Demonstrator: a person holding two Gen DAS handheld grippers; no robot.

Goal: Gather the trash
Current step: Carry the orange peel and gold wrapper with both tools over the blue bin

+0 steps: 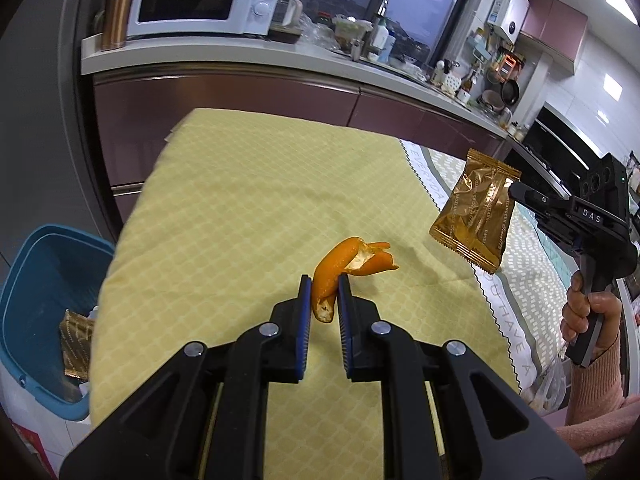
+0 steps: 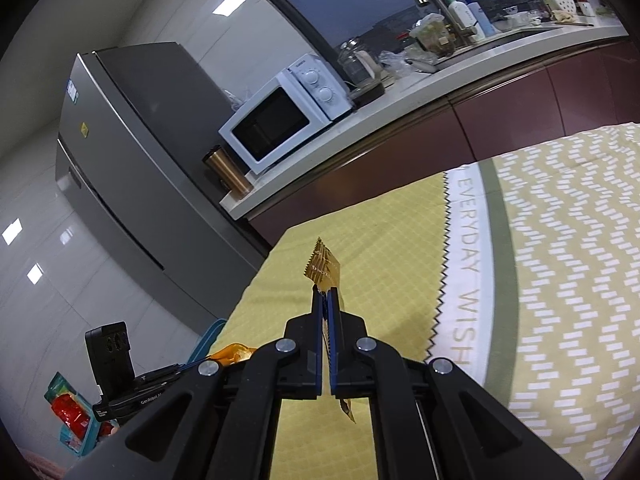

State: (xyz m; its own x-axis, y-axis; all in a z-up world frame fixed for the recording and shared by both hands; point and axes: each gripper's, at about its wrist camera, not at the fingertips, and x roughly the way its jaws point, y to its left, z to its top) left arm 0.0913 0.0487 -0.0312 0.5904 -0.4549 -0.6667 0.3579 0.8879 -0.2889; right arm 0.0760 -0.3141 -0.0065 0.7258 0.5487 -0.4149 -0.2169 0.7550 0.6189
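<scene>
Peel and wrapper, each gripped clear of the yellow cloth (image 1: 240,200).
Left gripper (image 1: 325,290) clamps orange peel (image 1: 336,268); its view alone shows a blue bin (image 1: 44,300) down-left. Right gripper (image 2: 325,300) pinches the gold wrapper (image 2: 325,266) edge-on.

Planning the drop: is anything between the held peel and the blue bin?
Nothing visible. The left gripper holds the peel above the yellow cloth; the bin stands open past the cloth's left edge.

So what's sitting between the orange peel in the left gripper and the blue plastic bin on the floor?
Only bare yellow quilted cloth lies between the orange peel and the blue plastic bin, as the left wrist view shows.
</scene>
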